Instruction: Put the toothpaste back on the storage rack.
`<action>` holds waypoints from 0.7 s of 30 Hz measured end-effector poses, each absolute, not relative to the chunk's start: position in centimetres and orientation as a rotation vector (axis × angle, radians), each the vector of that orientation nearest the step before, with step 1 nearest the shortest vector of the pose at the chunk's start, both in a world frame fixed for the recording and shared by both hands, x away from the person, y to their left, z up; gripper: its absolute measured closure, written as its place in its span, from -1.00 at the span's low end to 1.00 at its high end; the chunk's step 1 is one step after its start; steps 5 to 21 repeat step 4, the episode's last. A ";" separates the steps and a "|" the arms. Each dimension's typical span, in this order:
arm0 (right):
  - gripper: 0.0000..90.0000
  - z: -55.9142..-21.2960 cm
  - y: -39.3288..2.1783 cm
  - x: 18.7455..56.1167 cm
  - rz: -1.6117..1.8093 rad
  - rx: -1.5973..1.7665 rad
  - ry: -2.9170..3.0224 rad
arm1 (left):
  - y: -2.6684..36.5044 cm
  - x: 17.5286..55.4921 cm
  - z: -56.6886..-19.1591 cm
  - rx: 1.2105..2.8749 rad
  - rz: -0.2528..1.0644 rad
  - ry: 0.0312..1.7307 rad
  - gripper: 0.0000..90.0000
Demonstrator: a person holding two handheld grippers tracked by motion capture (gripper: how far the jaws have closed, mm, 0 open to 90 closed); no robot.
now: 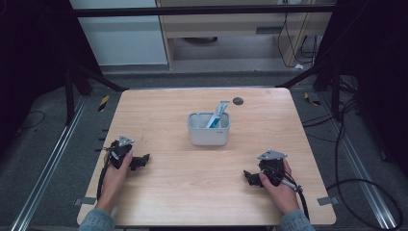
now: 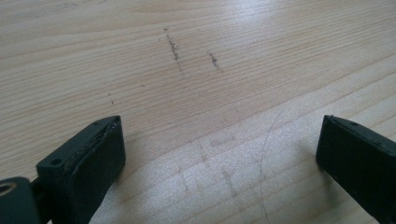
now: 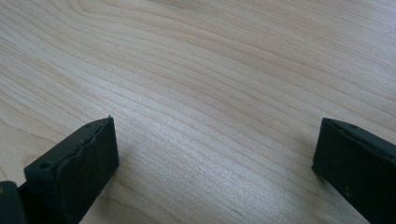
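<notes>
Lighting uneven: bright wooden surface (image 1: 202,168), dark surroundings; sharpness moderate.

High view: overhead light falls on the surface and the floor beyond it, while both sides of the frame sink to near black; detail is soft and slightly grainy, and the white bin (image 1: 208,129) casts only a faint shadow. Left gripper view: a broad pale glare crosses the wood at upper right and washes out the grain; the left claw (image 2: 219,154) is close and somewhat blurred, with soft shadow under each jaw. Right gripper view: milder sheen at mid-frame; the right claw (image 3: 215,156) is dark, its detail lost, with a shadow below the jaw at the frame's left.
</notes>
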State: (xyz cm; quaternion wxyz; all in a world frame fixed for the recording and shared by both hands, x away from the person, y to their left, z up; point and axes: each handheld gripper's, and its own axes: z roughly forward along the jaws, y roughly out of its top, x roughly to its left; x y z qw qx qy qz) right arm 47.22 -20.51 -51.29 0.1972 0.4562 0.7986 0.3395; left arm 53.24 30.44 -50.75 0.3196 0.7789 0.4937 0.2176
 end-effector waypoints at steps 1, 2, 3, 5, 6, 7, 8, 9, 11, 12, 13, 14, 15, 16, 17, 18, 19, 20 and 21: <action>-0.99 -51.3 -20.5 47.2 0.950 1.277 2.236 | 30.5 53.2 -50.8 2.046 0.572 1.302 -1.00; -0.99 -51.3 -20.5 47.2 0.950 1.277 2.235 | 30.5 53.2 -50.8 2.045 0.574 1.305 -1.00; -0.99 -51.3 -20.5 47.2 0.950 1.277 2.236 | 30.5 53.2 -50.8 2.045 0.574 1.307 -1.00; -0.99 -51.3 -20.5 47.2 0.951 1.277 2.236 | 30.4 53.2 -50.8 2.041 0.574 1.310 -1.00; -0.99 -51.3 -20.5 47.2 0.951 1.277 2.236 | 30.4 53.2 -50.8 2.041 0.574 1.310 -1.00; -0.99 -51.3 -20.5 47.2 0.951 1.277 2.236 | 30.4 53.2 -50.8 2.041 0.574 1.310 -1.00; -0.99 -51.3 -20.5 47.2 0.951 1.277 2.236 | 30.4 53.2 -50.8 2.041 0.574 1.310 -1.00; -0.99 -51.3 -20.5 47.2 0.951 1.277 2.236 | 30.4 53.2 -50.8 2.041 0.574 1.310 -1.00; -0.99 -51.3 -20.5 47.2 0.951 1.277 2.236 | 30.4 53.2 -50.8 2.041 0.574 1.310 -1.00; -0.99 -51.3 -20.5 47.2 0.951 1.277 2.236 | 30.4 53.2 -50.8 2.041 0.574 1.310 -1.00; -0.99 -51.3 -20.5 47.2 0.951 1.277 2.236 | 30.4 53.2 -50.8 2.041 0.574 1.310 -1.00; -0.99 -51.3 -20.5 47.2 0.951 1.277 2.236 | 30.4 53.2 -50.8 2.041 0.574 1.310 -1.00; -0.99 -51.3 -20.5 47.2 0.951 1.277 2.236 | 30.4 53.2 -50.8 2.041 0.574 1.310 -1.00; -0.99 -51.3 -20.5 47.2 0.951 1.277 2.236 | 30.4 53.2 -50.8 2.041 0.574 1.310 -1.00; -0.99 -51.3 -20.5 47.2 0.951 1.277 2.236 | 30.4 53.2 -50.8 2.041 0.574 1.310 -1.00; -0.99 -51.3 -20.5 47.2 0.951 1.277 2.236 | 30.4 53.2 -50.8 2.041 0.574 1.310 -1.00; -0.99 -51.3 -20.5 47.2 0.951 1.277 2.236 | 30.4 53.2 -50.8 2.041 0.574 1.310 -1.00; -0.99 -51.3 -20.5 47.2 0.951 1.277 2.236 | 30.4 53.2 -50.8 2.041 0.574 1.310 -1.00; -0.99 -51.3 -20.5 47.2 0.951 1.277 2.236 | 30.4 53.2 -50.8 2.041 0.574 1.310 -1.00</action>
